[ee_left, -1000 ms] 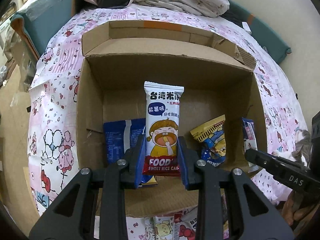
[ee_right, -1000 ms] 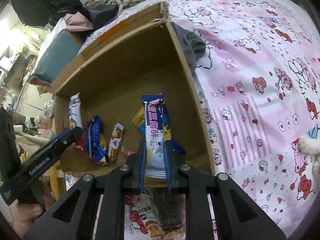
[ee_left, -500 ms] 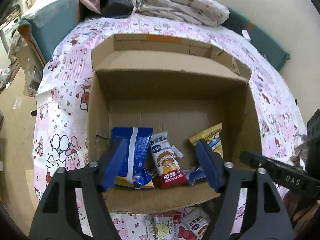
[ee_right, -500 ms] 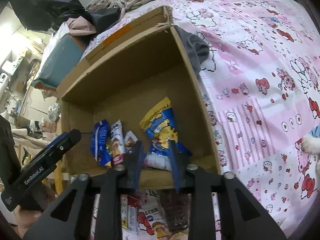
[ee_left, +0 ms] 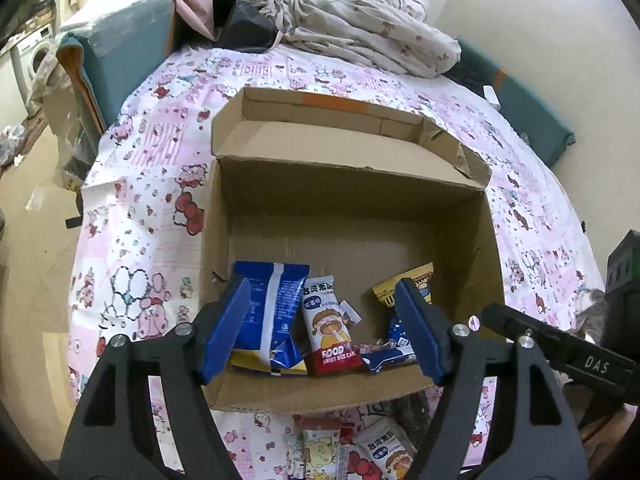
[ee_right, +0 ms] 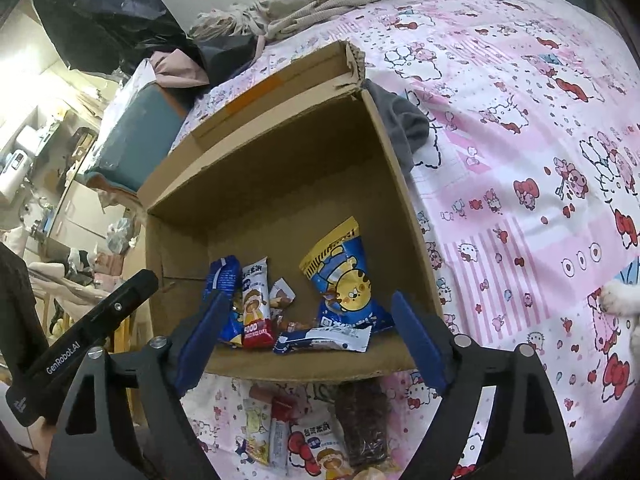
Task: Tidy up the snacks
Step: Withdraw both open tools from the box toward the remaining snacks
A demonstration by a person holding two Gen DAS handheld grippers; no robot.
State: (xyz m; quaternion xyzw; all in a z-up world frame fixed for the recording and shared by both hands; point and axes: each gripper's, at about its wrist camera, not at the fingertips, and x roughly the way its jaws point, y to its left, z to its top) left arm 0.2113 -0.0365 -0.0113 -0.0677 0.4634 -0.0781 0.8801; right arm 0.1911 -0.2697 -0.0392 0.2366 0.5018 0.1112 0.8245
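An open cardboard box (ee_left: 352,216) lies on a pink cartoon-print bedsheet. On its floor lie a blue packet (ee_left: 276,312), a rice cake packet (ee_left: 328,328), a yellow and blue tiger packet (ee_right: 344,276) and a blue and white bar packet (ee_right: 324,338). My left gripper (ee_left: 320,300) hangs open above the box's near edge, nothing between its fingers. My right gripper (ee_right: 310,308) hovers over the same edge; its jaws are opening and hold nothing. More snack packets (ee_right: 316,440) and a dark packet (ee_right: 364,424) lie on the sheet in front of the box.
Crumpled clothes (ee_left: 360,36) are heaped at the far end of the bed, with a teal cushion (ee_left: 120,52) to their left. A grey cloth (ee_right: 404,128) lies against the box's right wall. A white furry paw (ee_right: 616,300) shows at the right edge.
Both grippers opened. The left let go of the rice cake packet and the right let go of the blue and white bar; both packets now lie in the box. The left gripper rose.
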